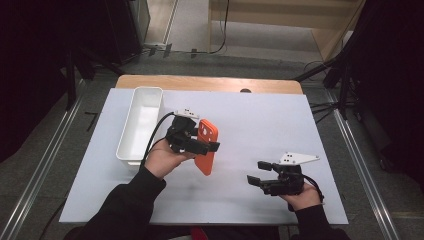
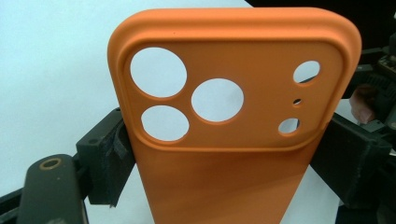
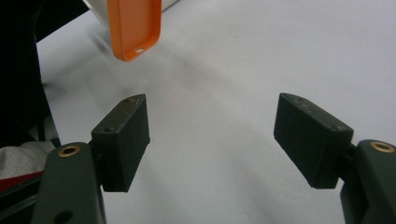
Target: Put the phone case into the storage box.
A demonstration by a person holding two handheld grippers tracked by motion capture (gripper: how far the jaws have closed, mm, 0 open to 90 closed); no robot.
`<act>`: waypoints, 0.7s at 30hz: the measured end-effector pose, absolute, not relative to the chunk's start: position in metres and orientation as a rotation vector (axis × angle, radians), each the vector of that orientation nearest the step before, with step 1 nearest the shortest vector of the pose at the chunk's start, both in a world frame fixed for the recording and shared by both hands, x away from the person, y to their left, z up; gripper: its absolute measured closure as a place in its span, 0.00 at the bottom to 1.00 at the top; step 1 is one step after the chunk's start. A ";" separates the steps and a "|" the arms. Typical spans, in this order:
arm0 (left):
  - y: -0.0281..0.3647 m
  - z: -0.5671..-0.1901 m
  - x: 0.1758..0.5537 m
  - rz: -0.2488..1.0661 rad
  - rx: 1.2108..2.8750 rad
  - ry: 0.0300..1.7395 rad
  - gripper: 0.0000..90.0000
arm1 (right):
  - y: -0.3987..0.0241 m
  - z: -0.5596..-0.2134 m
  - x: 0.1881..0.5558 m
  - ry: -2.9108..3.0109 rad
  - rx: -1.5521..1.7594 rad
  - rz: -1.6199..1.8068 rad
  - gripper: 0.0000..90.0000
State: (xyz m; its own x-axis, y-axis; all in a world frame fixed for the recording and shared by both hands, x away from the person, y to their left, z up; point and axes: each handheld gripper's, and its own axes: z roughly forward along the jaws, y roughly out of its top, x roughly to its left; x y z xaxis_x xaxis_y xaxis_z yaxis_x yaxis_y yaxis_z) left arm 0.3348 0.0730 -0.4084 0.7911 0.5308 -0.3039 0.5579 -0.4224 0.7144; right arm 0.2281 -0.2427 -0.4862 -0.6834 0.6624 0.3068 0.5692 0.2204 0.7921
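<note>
An orange phone case (image 1: 206, 145) with round camera cut-outs is held up off the white table sheet, clamped by its two long sides in my left gripper (image 1: 200, 145). In the left gripper view the case (image 2: 233, 130) stands upright between the black pads (image 2: 105, 158), camera holes at the top. My right gripper (image 1: 260, 172) hovers low at the front right, pointing left toward the case, jaws apart with nothing between them. The right gripper view shows its pads (image 3: 123, 140) wide over bare sheet, with the lower end of the case (image 3: 133, 28) hanging farther off.
A long white bin (image 1: 126, 145) lies at the left of the sheet, just left of my left hand. The white sheet (image 1: 270, 120) covers a wooden table (image 1: 200, 82). Dark stands and cables flank the table on both sides.
</note>
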 end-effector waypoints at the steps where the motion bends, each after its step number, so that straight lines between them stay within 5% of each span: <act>1: 0.073 -0.408 0.335 -0.042 2.107 0.804 0.18 | -0.243 -0.486 0.228 2.377 1.204 1.474 0.28; 21: 0.091 -0.380 0.332 -0.068 2.141 0.740 0.18 | -0.244 -0.491 0.227 2.374 1.213 1.466 0.28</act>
